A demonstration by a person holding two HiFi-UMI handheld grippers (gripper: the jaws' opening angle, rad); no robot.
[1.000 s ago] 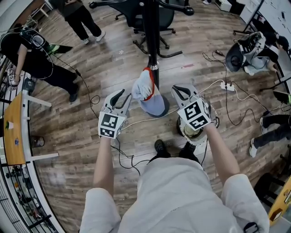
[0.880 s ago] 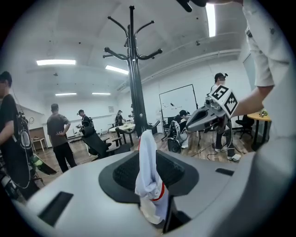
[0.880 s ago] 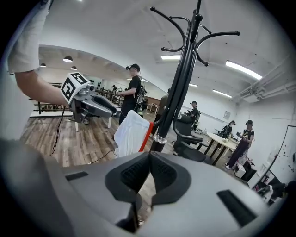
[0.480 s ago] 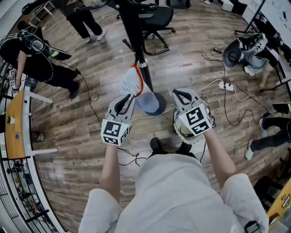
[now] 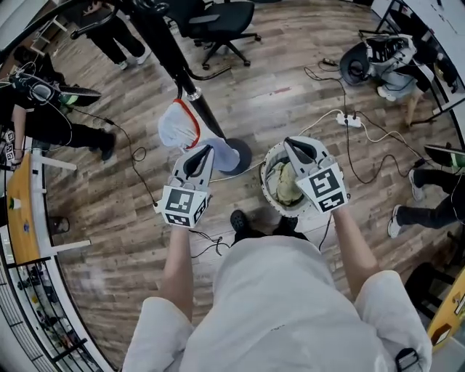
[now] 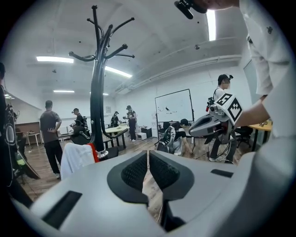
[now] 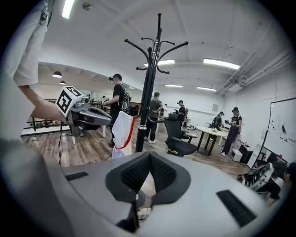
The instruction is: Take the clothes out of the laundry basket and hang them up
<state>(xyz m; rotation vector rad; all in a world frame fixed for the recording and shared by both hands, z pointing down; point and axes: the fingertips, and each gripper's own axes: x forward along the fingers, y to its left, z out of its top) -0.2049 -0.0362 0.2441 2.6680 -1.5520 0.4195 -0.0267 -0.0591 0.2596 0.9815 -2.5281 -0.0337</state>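
A white garment with red trim [image 5: 182, 127] hangs low on the black coat stand [image 5: 168, 52], which also shows in the left gripper view [image 6: 97, 92] and the right gripper view [image 7: 149, 83]. The round white laundry basket [image 5: 267, 168] stands on the floor by my feet with pale clothes [image 5: 285, 185] in it. My left gripper [image 5: 205, 149] sits just right of the hung garment; its jaws have just been closing and now stand shut with nothing between them. Over the basket my right gripper [image 5: 289, 142] is shut and empty.
The stand's round base [image 5: 238, 156] lies between the grippers. Cables and a power strip [image 5: 347, 118] run over the wood floor. A black office chair [image 5: 218, 22] stands behind the stand. People stand at the far left [image 5: 43, 109] and sit at the right [image 5: 429, 207].
Both grippers have drawn back from the coat stand. The left jaws, open before, have closed. The basket with its clothes has come out from under the right gripper.
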